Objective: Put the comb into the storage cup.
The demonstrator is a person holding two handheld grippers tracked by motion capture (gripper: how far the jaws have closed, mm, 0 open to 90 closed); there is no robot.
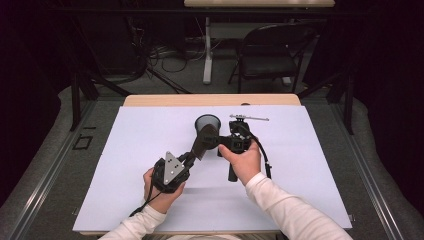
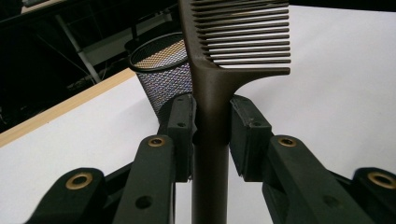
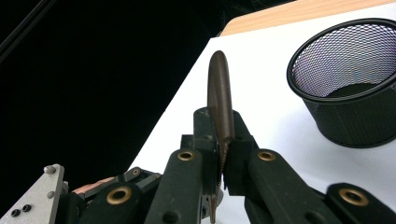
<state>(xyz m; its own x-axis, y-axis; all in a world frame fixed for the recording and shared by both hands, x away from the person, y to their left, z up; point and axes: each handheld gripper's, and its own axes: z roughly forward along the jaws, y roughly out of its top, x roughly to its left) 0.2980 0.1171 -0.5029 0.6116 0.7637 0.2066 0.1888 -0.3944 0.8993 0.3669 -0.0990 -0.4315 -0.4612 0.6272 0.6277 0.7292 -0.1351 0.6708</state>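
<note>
comb (image 2: 212, 88) held off the bench (image 1: 150, 135) by both: left gripper (image 2: 212, 126) clamped on its handle, right gripper (image 3: 223, 154) clamped on its toothed end, likely steadying it for the mesh cup (image 3: 348, 84) just beside.

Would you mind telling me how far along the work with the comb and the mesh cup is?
Done: the comb is off the table, clamped at its handle by the left gripper and at its toothed end by the right gripper. In hand: both hold it beside the mesh cup. Left: the cup looks empty, so the comb probably still goes in.
</note>
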